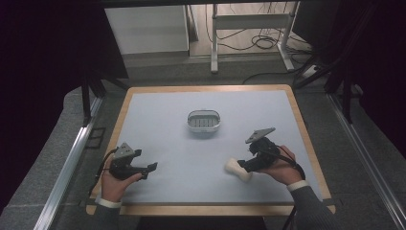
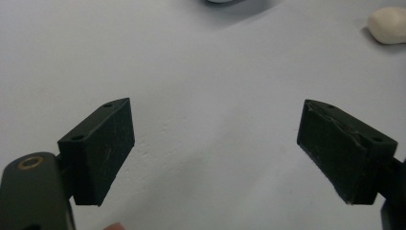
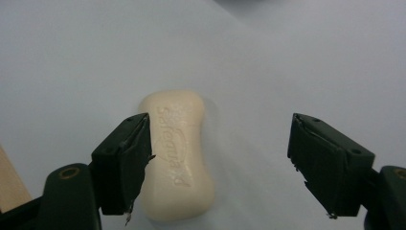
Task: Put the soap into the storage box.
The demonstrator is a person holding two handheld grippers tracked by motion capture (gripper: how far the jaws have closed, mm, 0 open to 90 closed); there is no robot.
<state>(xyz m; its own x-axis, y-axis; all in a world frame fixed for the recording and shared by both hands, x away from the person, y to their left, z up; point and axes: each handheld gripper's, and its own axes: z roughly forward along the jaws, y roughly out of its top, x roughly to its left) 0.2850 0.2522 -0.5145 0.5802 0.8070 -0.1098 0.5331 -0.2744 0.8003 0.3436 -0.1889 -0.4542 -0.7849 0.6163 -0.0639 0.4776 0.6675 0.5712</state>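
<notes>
A cream bar of soap (image 1: 238, 169) lies on the pale mat (image 1: 158, 124) at the front right. In the right gripper view the soap (image 3: 179, 153) carries raised lettering and lies lengthwise between the jaws, close against the left one and apart from the right one. My right gripper (image 3: 220, 132) is open, low over the soap (image 1: 245, 164). A grey oval soap dish (image 1: 203, 120) stands at the mat's centre, apart from both grippers. My left gripper (image 1: 145, 161) rests at the front left, open (image 2: 215, 139) with only mat between its jaws. The soap (image 2: 389, 25) sits far off at that view's top right.
The mat covers a wooden table (image 1: 306, 139) with a narrow bare rim. Metal rails (image 1: 72, 158) run along both sides. Beyond the far edge stand a white desk frame (image 1: 249, 28) and loose cables (image 1: 263, 43) on the floor.
</notes>
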